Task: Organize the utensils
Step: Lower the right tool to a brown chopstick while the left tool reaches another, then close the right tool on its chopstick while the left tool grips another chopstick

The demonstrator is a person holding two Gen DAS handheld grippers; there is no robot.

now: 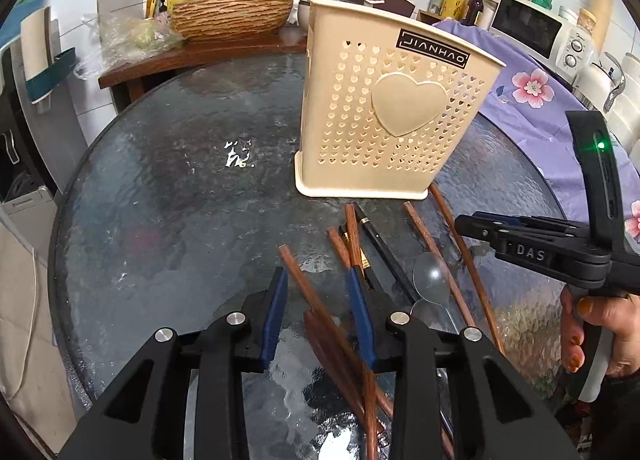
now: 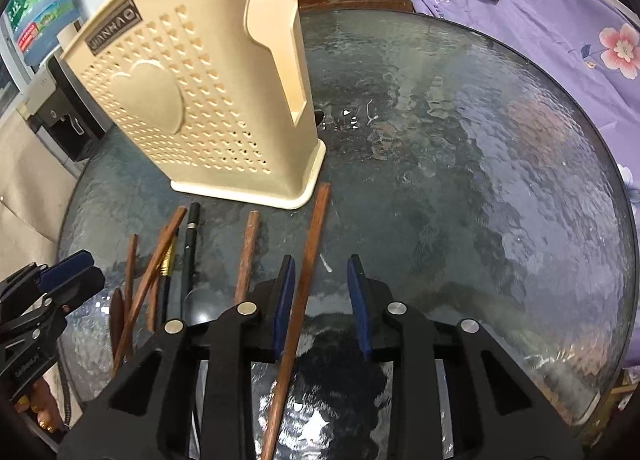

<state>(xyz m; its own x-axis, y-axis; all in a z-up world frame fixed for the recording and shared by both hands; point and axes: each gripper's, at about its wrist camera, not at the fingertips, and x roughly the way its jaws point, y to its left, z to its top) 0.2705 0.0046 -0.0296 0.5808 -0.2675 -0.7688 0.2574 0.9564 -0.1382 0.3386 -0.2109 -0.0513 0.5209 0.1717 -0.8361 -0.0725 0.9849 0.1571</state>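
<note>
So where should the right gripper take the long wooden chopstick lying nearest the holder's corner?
Mid-shaft, from above, with the right gripper straddling it crosswise. The chopstick lies flat on the glass table, apart from the pile; one pad is already beside it.

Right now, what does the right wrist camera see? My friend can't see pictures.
The right gripper straddles a wooden chopstick lying on a round glass table, pads not pressing it. A cream utensil holder stands behind; more chopsticks lie left.
</note>
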